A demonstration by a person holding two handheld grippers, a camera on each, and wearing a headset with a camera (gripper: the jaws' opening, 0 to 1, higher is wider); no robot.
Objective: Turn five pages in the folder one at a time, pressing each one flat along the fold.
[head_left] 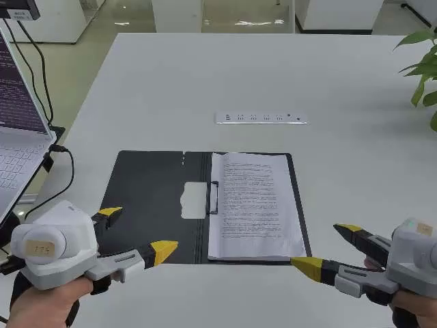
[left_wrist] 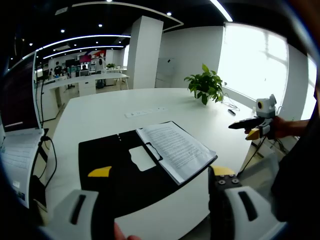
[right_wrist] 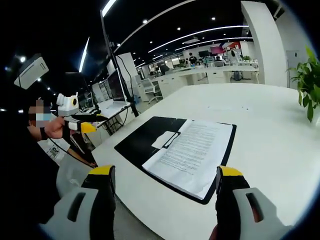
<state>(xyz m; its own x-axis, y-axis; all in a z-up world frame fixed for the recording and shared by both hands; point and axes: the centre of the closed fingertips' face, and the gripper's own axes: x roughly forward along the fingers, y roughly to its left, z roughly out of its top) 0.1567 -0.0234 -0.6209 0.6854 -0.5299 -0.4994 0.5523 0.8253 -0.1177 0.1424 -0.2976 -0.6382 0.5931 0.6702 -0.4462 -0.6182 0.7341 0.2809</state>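
Head view: folder [head_left: 150, 198] lies open on the surface [head_left: 273, 75], pages [head_left: 252, 205] all stacked on its right half, left claw [head_left: 140, 231] and right claw [head_left: 324, 247] both spread wide, empty, flanking its near edge; likely zero of five turned.

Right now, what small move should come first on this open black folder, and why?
Probably ease the open right gripper to the near right corner of the white printed page stack: it hovers just short of the black folder, and no page is lifted.
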